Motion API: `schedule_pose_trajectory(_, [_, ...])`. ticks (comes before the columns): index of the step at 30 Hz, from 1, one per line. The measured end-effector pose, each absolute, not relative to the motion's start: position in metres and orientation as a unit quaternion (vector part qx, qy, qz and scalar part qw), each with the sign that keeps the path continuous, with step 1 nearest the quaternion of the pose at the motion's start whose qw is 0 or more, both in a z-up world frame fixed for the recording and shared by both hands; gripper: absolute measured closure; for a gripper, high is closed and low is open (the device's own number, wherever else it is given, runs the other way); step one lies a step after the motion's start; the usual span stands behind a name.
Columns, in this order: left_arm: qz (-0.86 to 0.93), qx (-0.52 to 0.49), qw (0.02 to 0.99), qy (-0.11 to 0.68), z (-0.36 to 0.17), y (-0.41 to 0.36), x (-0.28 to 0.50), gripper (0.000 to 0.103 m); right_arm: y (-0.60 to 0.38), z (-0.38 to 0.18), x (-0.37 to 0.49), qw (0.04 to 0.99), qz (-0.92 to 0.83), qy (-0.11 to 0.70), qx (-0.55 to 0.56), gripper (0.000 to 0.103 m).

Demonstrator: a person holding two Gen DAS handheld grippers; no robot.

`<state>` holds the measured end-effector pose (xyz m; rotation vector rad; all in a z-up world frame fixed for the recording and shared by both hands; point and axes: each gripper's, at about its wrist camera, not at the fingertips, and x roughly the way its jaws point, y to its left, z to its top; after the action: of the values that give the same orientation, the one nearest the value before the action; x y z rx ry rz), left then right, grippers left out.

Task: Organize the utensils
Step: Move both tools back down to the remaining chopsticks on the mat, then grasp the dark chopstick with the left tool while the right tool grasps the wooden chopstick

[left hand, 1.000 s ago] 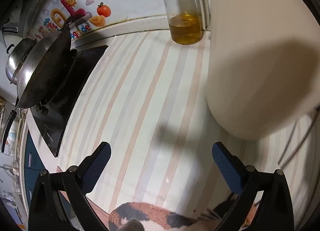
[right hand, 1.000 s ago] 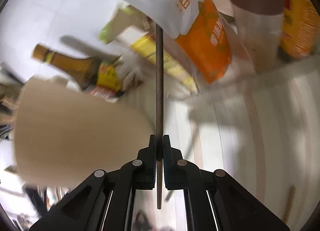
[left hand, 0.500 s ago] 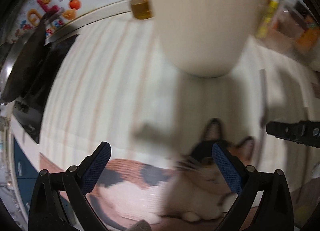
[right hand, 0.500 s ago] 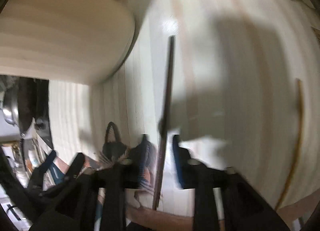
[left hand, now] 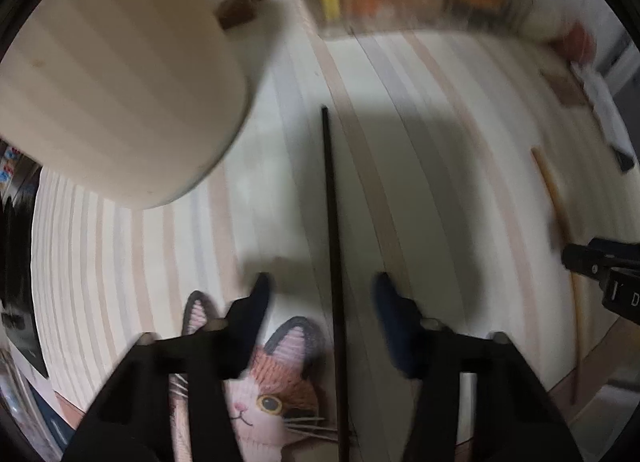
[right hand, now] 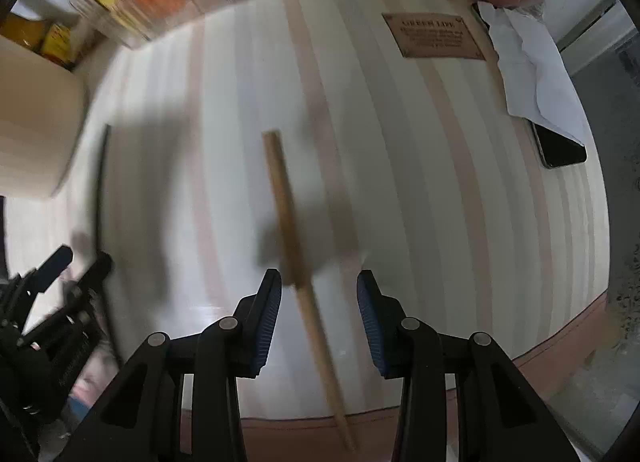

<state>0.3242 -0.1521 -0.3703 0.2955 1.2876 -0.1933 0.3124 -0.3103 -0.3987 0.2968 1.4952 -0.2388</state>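
Presently: light chopstick (right hand: 294, 246), long axis near-to-far, between spread fingers of right tool (right hand: 318, 294), ungripped; dark chopstick (left hand: 331, 262) likewise within left tool (left hand: 322, 294), gaping, empty.

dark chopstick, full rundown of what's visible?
The dark chopstick is a thin, straight, near-black stick, wood or lacquer by its look. It lies flat on the striped mat, its near part over the cat patch. It runs lengthwise between the open fingers of the left gripper, which do not touch it. Its far tip points past the cream holder. The right-wrist view shows it blurred.
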Motion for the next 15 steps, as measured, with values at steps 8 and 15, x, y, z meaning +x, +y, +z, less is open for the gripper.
schedule_pose_trajectory(8, [-0.075,0.128,0.785,0.602,-0.372,-0.133,0.317,0.099,-0.298,-0.395,0.313,0.721,-0.119,0.674,0.109,0.095])
schedule_pose_trajectory(15, [-0.012,0.08,0.776,0.625,-0.373,-0.063,0.285,0.099,-0.207,-0.406,0.324,0.717,-0.047,0.683,0.132,0.095])
